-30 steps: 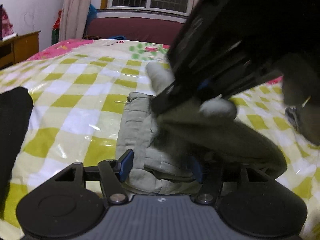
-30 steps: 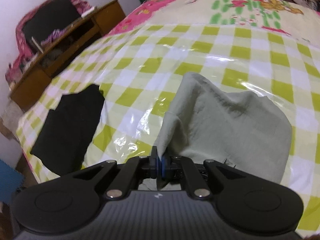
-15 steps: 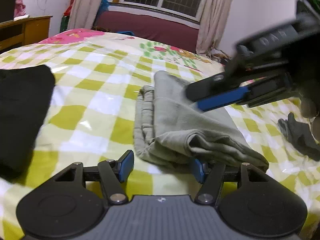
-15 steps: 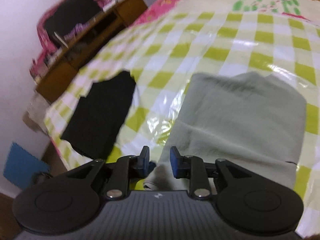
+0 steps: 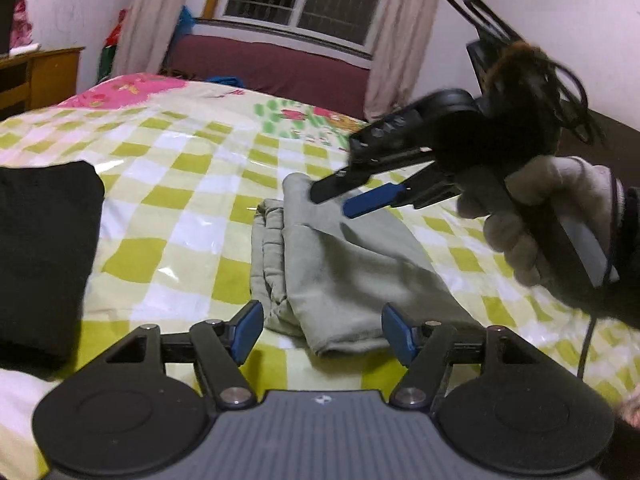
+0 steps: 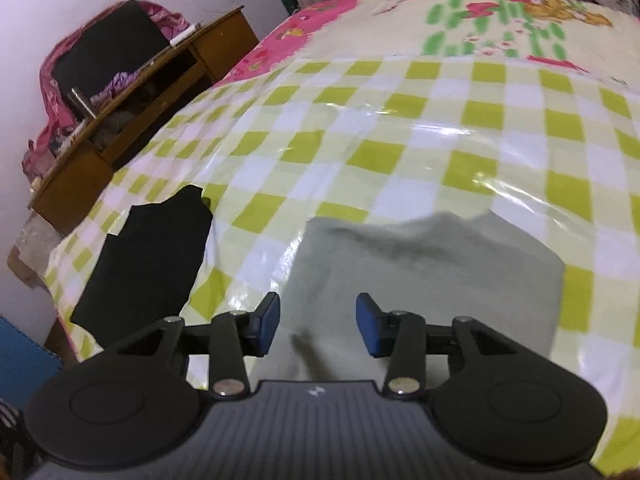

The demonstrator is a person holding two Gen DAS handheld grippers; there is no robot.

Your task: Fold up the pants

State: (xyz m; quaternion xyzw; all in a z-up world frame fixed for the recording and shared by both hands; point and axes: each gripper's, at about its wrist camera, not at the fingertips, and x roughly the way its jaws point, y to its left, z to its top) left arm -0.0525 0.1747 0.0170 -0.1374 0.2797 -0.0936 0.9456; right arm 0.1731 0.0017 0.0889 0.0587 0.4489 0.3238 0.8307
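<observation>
Since a second ago: right gripper [image 6: 317, 322] has let go of the cloth edge it pinched; jaws have just been opening, nothing pressed between them now. It hangs above the far part of the folded grey-green fabric pants [image 5: 336, 264], gloved hand [image 5: 548, 220] on its handle. Pants, then lifted and draped, now lie flat in a folded stack on the bed's yellow-green checked plastic cover [image 5: 168, 208]. Left gripper [image 5: 322, 332] has drawn back slightly; jaws have widened a little, released, blue pads [image 5: 248, 330] either side of the near pants edge, not pressing. Folded black garment [image 5: 40, 256] lies well apart at the left
</observation>
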